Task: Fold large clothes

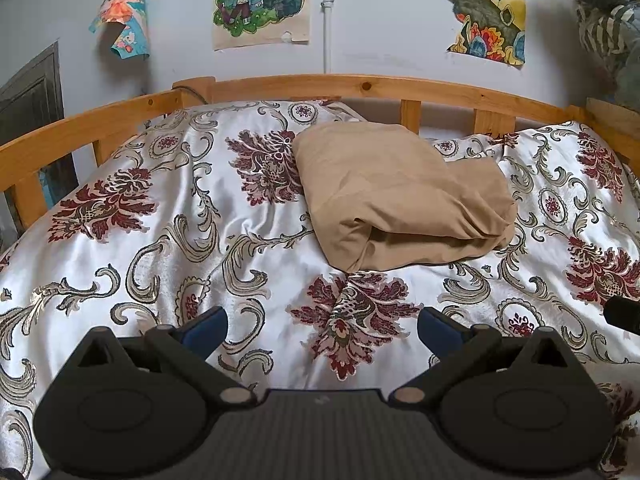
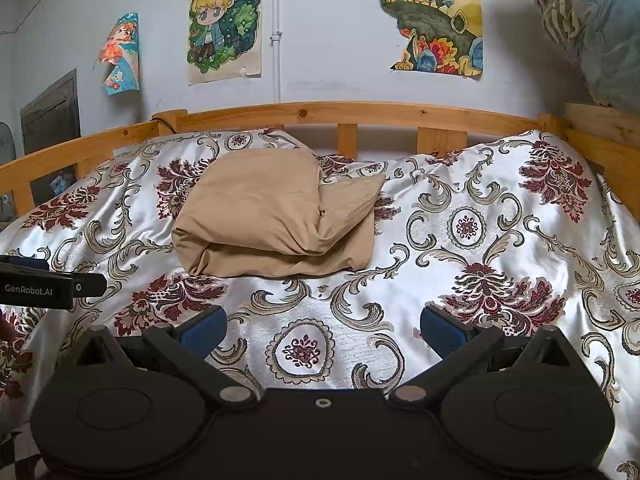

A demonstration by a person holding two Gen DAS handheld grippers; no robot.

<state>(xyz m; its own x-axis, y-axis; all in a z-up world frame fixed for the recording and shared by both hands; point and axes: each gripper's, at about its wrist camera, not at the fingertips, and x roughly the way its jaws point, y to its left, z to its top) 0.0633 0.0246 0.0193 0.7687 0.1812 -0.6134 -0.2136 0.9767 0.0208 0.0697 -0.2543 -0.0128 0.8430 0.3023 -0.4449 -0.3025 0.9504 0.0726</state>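
A tan garment (image 1: 396, 196) lies folded into a thick bundle on the floral bed cover (image 1: 160, 240), toward the far rail. It also shows in the right wrist view (image 2: 276, 216), left of centre. My left gripper (image 1: 322, 330) is open and empty, held well short of the bundle above the cover. My right gripper (image 2: 323, 330) is open and empty, held back from the bundle and to its right. The left gripper's body (image 2: 48, 286) shows at the left edge of the right wrist view.
A wooden bed rail (image 1: 360, 86) runs along the far side and curves round both ends. Posters (image 1: 262, 0) hang on the wall behind. A pile of clothes (image 2: 592, 28) sits at the upper right. The white satin cover (image 2: 480, 240) is wrinkled.
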